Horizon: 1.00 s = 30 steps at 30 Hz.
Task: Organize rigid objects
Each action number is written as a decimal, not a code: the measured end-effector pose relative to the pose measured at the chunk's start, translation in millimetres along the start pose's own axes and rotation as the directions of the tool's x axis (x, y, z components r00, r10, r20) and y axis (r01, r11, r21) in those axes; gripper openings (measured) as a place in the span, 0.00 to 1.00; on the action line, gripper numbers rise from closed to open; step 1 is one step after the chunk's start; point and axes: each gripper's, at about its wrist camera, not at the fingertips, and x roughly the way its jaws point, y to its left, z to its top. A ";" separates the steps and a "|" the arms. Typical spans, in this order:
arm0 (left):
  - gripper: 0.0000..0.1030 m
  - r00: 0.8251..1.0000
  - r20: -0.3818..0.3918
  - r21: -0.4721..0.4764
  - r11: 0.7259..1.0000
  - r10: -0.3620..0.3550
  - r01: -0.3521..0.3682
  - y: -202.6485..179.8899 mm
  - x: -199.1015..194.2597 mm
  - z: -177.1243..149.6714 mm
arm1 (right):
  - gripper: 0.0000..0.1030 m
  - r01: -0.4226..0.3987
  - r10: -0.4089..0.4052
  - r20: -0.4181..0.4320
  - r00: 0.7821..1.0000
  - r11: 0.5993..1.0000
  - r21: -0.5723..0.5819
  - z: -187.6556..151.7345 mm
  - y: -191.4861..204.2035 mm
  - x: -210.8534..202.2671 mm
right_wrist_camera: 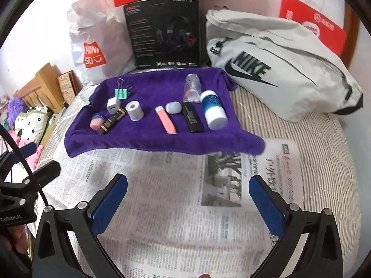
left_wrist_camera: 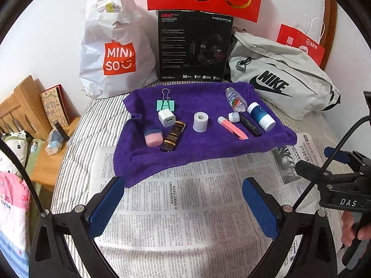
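A purple towel point(left_wrist_camera: 204, 146) point(right_wrist_camera: 143, 139) holds several small objects: a green binder clip point(left_wrist_camera: 165, 104), a white charger cube point(left_wrist_camera: 167, 118), a pink jar point(left_wrist_camera: 153, 137), a dark chocolate bar point(left_wrist_camera: 174, 135), a white cylinder point(left_wrist_camera: 200, 121), a pink marker point(left_wrist_camera: 233, 127), a black stick point(left_wrist_camera: 250, 124), a blue-white bottle point(left_wrist_camera: 260, 116) point(right_wrist_camera: 212, 112) and a small clear bottle point(left_wrist_camera: 235, 99). My left gripper point(left_wrist_camera: 183, 206) is open and empty over the newspaper, short of the towel. My right gripper point(right_wrist_camera: 187, 205) is open and empty too.
Newspaper point(left_wrist_camera: 185, 208) covers the striped bed. Behind the towel stand a white Miniso bag point(left_wrist_camera: 116, 46), a black headset box point(left_wrist_camera: 194, 46) and a grey Nike bag point(left_wrist_camera: 278, 76). A wooden side table point(left_wrist_camera: 46, 153) is at the left.
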 end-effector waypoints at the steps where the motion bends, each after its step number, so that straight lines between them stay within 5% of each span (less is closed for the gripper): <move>1: 1.00 1.000 0.000 -0.002 1.000 -0.002 0.002 0.8 -0.7 -0.3 | 1.00 0.006 -0.006 -0.002 1.000 1.000 0.001 -1.0 -0.8 -0.1; 30: 1.00 0.999 -0.024 0.001 1.000 0.026 -0.026 0.5 -1.3 -1.6 | 1.00 0.046 -0.046 0.001 0.999 0.999 -0.020 -7.5 3.2 -9.1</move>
